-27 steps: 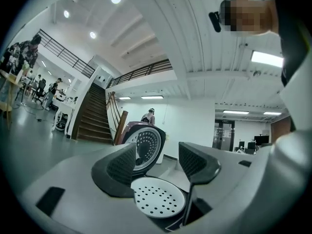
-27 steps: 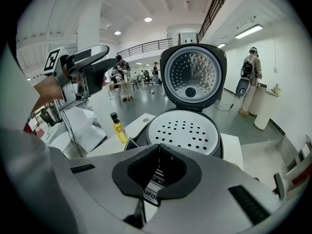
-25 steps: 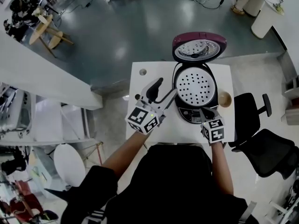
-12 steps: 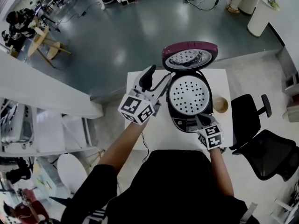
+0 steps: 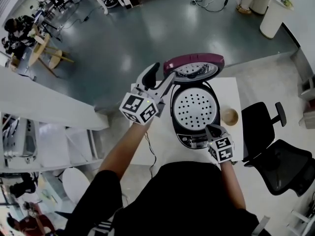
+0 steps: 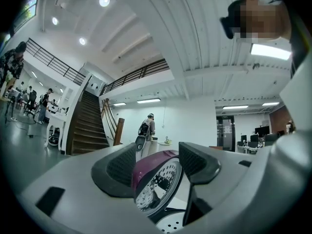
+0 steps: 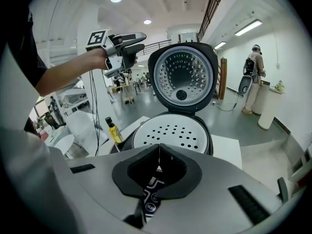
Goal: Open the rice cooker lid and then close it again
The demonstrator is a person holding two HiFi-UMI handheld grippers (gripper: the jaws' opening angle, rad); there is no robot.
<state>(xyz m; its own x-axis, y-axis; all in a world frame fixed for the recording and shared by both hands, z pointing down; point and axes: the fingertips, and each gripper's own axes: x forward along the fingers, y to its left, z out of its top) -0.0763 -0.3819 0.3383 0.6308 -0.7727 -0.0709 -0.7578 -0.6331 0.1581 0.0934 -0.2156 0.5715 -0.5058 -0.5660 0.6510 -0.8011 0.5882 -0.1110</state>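
Observation:
The rice cooker [image 5: 183, 132] stands on a white table [image 5: 160, 149] with its maroon lid [image 5: 194, 65] raised upright and a white perforated inner plate [image 5: 195, 107] showing. My left gripper [image 5: 162, 77] is lifted beside the lid's left edge. Its jaws are open, and in the left gripper view the lid's rim [image 6: 158, 167] shows in the gap of the left gripper [image 6: 158, 164]. I cannot tell if they touch it. My right gripper [image 5: 212, 129] is shut and empty, its tips over the cooker's front control panel [image 7: 151, 191].
A small brown cup [image 5: 229, 116] sits on the table right of the cooker. A yellow bottle [image 7: 113, 129] stands left of it. A black office chair [image 5: 275, 154] is close on the right. A cable [image 5: 150, 154] runs over the table's near edge.
My left gripper has risen and moved away from me, from beside the cooker body up to the lid's left edge. The right gripper stays shut at the front panel.

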